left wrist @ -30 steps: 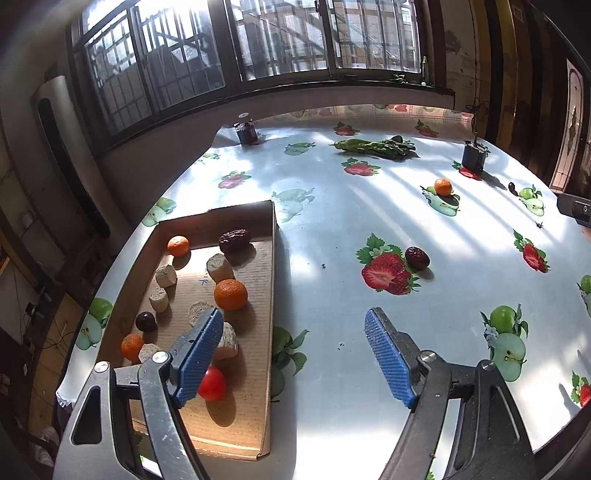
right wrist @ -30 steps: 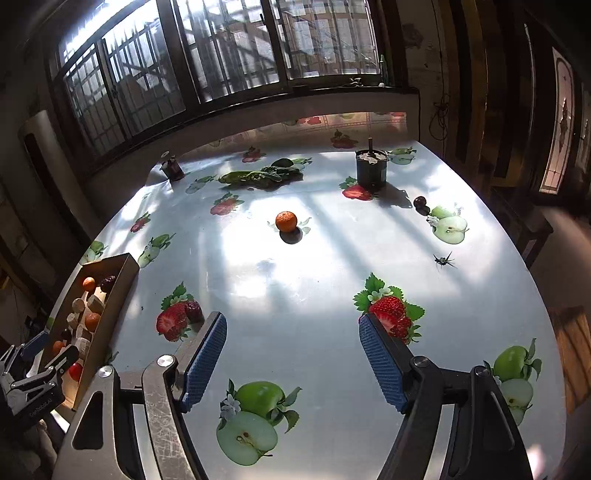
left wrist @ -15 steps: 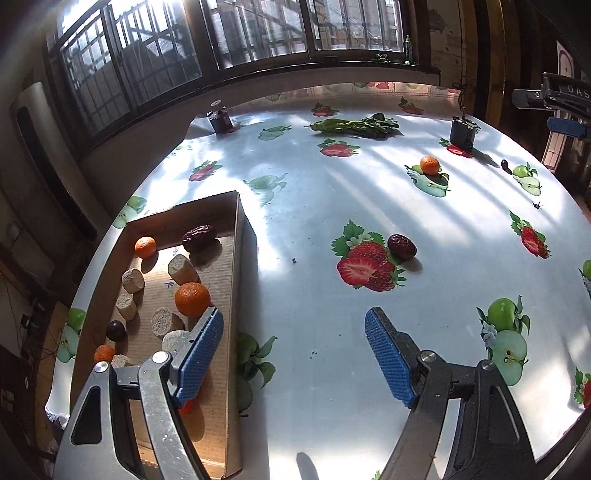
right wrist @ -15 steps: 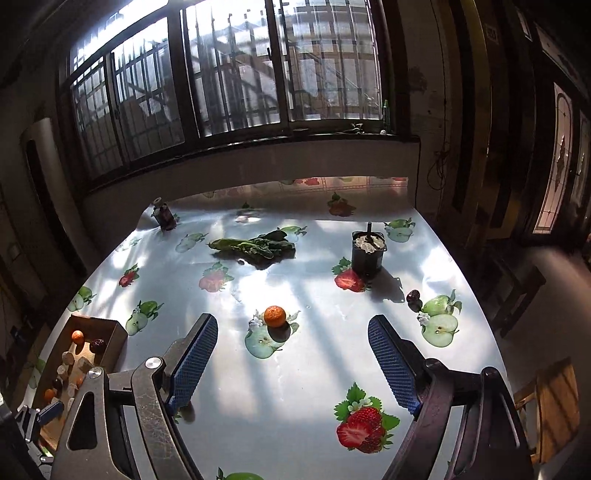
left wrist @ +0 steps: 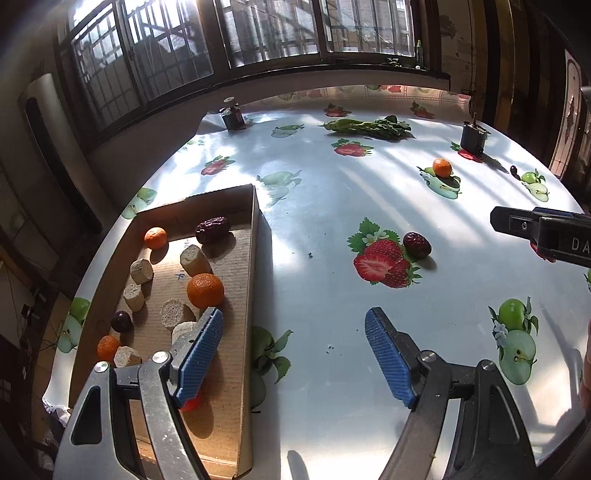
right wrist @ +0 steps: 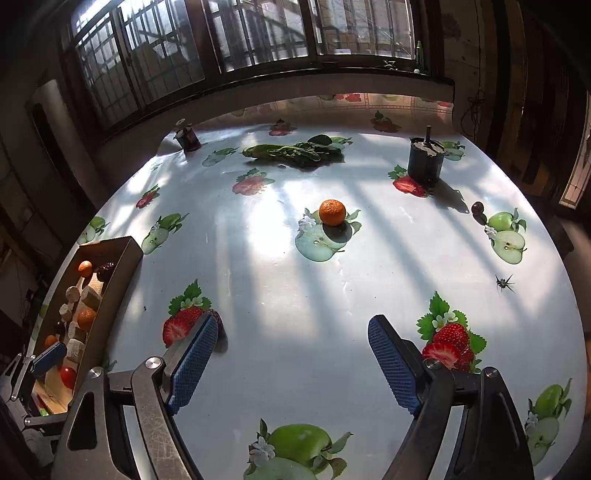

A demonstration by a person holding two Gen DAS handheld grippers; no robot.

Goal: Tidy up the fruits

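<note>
A glossy fruit-print tablecloth (right wrist: 280, 280) covers the round table, sunlit from barred windows (right wrist: 258, 33) behind. The shallow cardboard tray (left wrist: 247, 295) of fruit lies along its left edge. A small orange tangerine (right wrist: 332, 212) sits mid-table, a dark red date (left wrist: 416, 244) nearer the tray. The left gripper (left wrist: 293, 354) hangs wide over the tray's inner rim, holding nothing; the right gripper (right wrist: 291, 363) is wide, empty, angled down over bare cloth.

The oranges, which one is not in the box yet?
The orange alone on the table, sitting on a printed apple picture. The other oranges lie inside the cardboard box at the table's left edge.
</note>
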